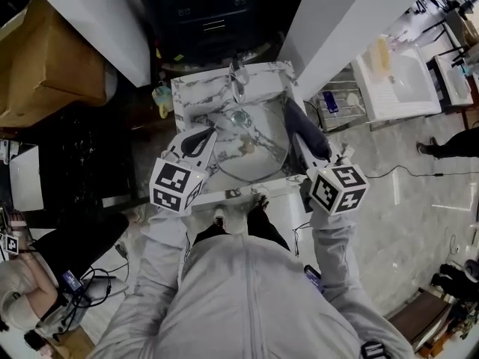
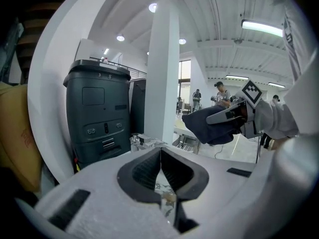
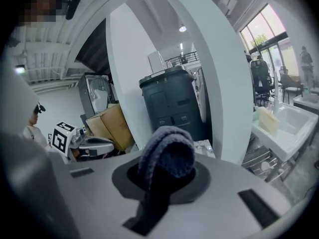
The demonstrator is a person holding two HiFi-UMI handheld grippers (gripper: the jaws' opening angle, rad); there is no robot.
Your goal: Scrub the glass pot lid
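Note:
The round glass pot lid point(image 1: 251, 155) lies in the marble sink point(image 1: 196, 96), under the faucet point(image 1: 238, 81). My left gripper point(image 1: 209, 134) hovers at the lid's left edge; in the left gripper view its jaws point(image 2: 160, 159) are pressed together, and I see nothing clearly held. My right gripper point(image 1: 296, 126) hangs over the sink's right side, shut on a dark blue cloth point(image 1: 305, 132). That cloth point(image 3: 167, 156) bulges out of the jaws in the right gripper view, and it point(image 2: 209, 128) also shows from the left gripper view. The lid is not seen in either gripper view.
A dark cabinet point(image 2: 99, 113) and a white pillar point(image 2: 162, 73) stand behind the sink. A cardboard box point(image 1: 45, 58) is at the left, a white basin point(image 1: 397, 81) and a wire rack point(image 1: 340, 103) at the right. A person point(image 1: 30, 290) sits lower left.

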